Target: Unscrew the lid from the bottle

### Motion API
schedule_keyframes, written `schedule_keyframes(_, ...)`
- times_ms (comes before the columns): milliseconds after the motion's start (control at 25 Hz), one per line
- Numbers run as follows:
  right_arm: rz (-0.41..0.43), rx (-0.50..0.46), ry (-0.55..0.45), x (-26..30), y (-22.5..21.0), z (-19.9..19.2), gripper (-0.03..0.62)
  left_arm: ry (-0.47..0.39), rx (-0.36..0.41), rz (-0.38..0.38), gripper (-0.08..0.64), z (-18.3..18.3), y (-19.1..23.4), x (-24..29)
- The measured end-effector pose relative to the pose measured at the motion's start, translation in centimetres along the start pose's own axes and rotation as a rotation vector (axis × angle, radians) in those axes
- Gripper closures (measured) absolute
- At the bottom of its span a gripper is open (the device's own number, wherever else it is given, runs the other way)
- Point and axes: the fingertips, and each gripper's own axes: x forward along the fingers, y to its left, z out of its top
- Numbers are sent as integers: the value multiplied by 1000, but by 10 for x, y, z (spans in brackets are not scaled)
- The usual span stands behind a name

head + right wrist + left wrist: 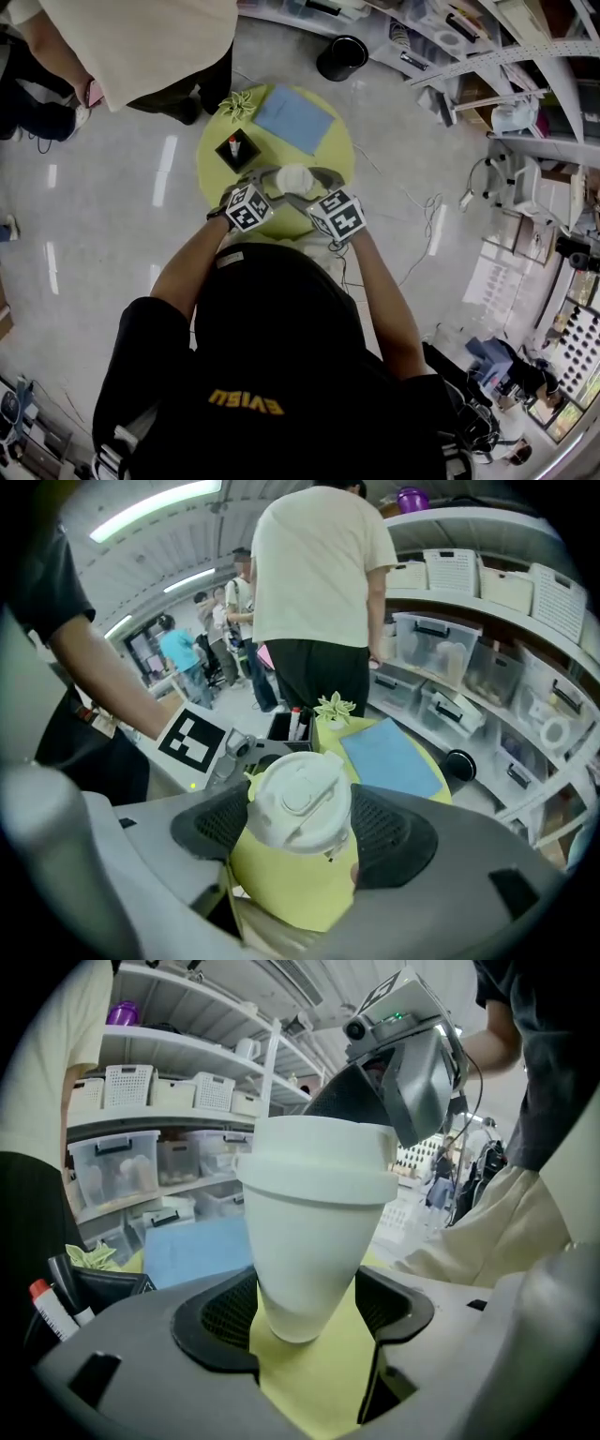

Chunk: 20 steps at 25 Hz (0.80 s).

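Head view, centre of frame: white tapered plastic bottle [294, 178] over the near part of the round yellow-green bench [333, 150]. Its narrow lower body is clamped between the left tongs [305, 1312]. Its white domed lid [298, 803] is gripped by the right tongs [302, 822], pads touching both sides. A blue sheet [292, 119] lies toward the bench's upper right.

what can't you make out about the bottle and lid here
- Bottle sides: head view and right gripper view, hidden beneath the lid.
- Lid top: left gripper view, seen side-on from below its rim.
- Screw thread: all views, covered by the lid, so looseness unknown.
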Motion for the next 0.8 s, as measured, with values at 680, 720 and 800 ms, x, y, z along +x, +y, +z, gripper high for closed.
schedule_keyframes(680,61,-238,128,-2,5,3,236,20,11,-37,229,-1,0,-4)
schedule_keyframes(720,43,-209,104,-4,4,5,233,21,12,-37,229,-2,0,-4)
schedule_keyframes(800,7,-128,39,-8,2,10,232,21,12,-38,229,-2,0,-6)
